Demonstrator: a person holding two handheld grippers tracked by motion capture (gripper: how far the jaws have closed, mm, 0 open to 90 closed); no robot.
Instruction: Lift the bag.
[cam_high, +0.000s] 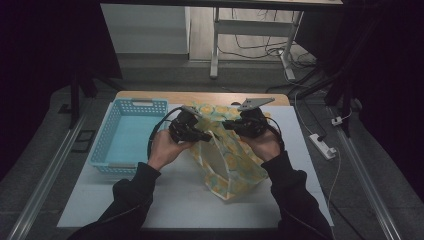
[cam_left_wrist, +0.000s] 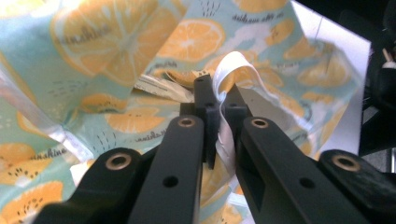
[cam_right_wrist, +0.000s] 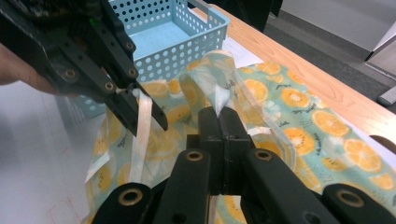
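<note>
While pinching the orange-print bag (cam_high: 231, 165) by its handles, left claw (cam_high: 209, 136) and right claw (cam_high: 226, 125), blue basket (cam_high: 111, 150) just left

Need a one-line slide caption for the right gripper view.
Right gripper shut on the orange-print bag; left gripper pinches its handle strip beside the blue basket.

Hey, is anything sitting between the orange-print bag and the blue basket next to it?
Nothing visible. The bag hangs from both claws, left and right, each shut on its rim. The basket stands right beside it, with only bare table between.
</note>
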